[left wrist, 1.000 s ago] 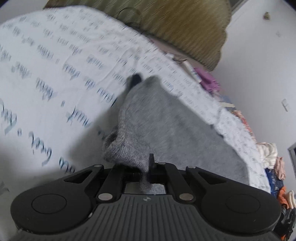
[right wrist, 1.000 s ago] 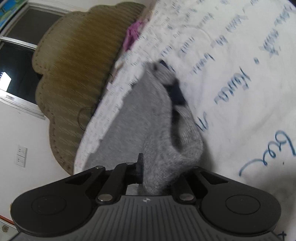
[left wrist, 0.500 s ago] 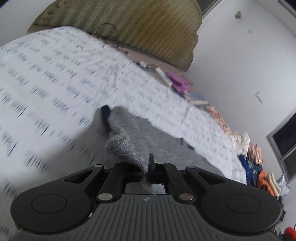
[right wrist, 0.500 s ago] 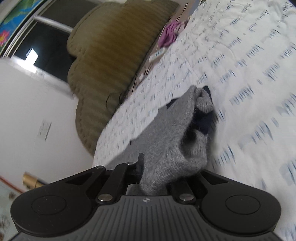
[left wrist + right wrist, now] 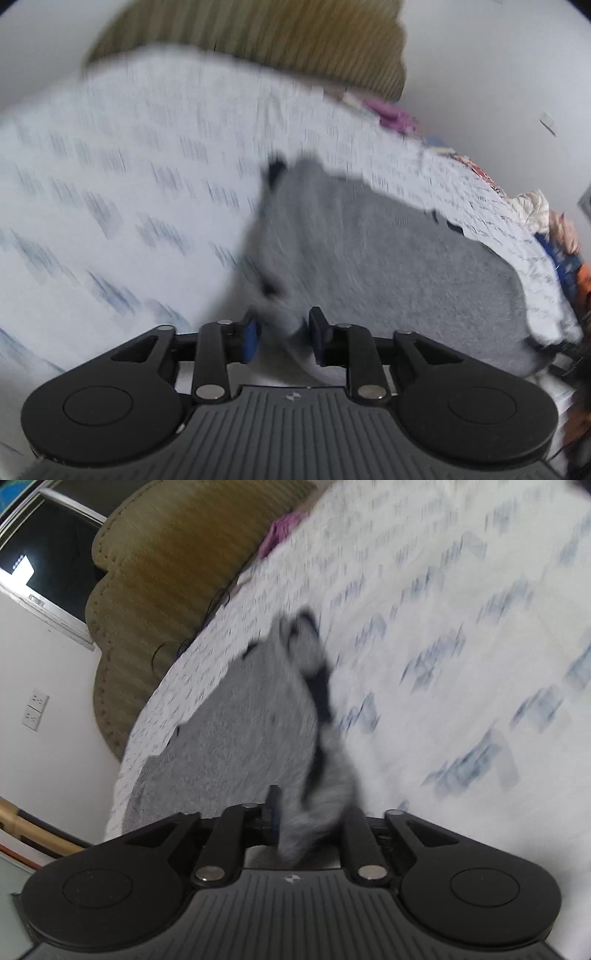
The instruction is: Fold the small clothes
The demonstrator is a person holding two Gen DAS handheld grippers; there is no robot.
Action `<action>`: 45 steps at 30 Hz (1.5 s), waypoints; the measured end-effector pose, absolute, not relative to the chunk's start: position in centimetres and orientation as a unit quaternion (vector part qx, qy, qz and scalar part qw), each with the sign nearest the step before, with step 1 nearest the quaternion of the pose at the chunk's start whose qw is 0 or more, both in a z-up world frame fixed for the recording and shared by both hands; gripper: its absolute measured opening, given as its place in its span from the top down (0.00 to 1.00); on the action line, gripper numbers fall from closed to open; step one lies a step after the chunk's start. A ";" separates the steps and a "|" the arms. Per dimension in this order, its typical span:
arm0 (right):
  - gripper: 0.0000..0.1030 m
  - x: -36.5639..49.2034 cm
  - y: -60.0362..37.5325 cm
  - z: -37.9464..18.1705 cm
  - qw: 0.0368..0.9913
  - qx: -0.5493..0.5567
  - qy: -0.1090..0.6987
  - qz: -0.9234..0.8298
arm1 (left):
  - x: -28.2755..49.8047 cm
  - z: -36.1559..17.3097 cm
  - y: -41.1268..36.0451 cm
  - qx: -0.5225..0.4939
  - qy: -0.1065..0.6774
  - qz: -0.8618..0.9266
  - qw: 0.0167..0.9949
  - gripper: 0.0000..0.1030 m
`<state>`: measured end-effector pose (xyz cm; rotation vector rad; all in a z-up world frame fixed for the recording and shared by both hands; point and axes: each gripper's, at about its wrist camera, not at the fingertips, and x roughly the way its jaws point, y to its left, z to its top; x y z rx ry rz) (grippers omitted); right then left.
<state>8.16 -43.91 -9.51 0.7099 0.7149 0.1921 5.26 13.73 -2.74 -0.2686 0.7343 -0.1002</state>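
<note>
White bedsheet [image 5: 110, 166] printed with blue script carries the grey garment [image 5: 369, 258], folded over itself. Both tongs' jaws have just been opening: left gripper [image 5: 282, 334] stands parted around a grey corner; right gripper [image 5: 308, 819] likewise, cloth between.

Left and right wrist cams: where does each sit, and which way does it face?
Left wrist: on the left tool, looking down along its fingers at the grey garment on the bed; only the tool shows.
Right wrist: on the right tool, same downward look; only the tool shows.
Shared: garment, bed, headboard.
</note>
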 end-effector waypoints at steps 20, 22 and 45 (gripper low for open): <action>0.29 24.7 -33.0 -10.7 0.942 0.053 0.323 0.071 | 24.0 -7.6 2.8 0.021 0.321 0.010 0.947 0.26; 0.29 23.8 -34.0 -11.2 0.947 0.082 0.301 0.079 | 23.9 -7.7 3.6 0.007 0.318 0.008 0.948 0.26; 0.29 11.8 -28.9 -9.9 0.939 -0.018 0.320 0.122 | 11.9 -4.6 2.8 -0.031 0.318 -0.016 0.947 0.27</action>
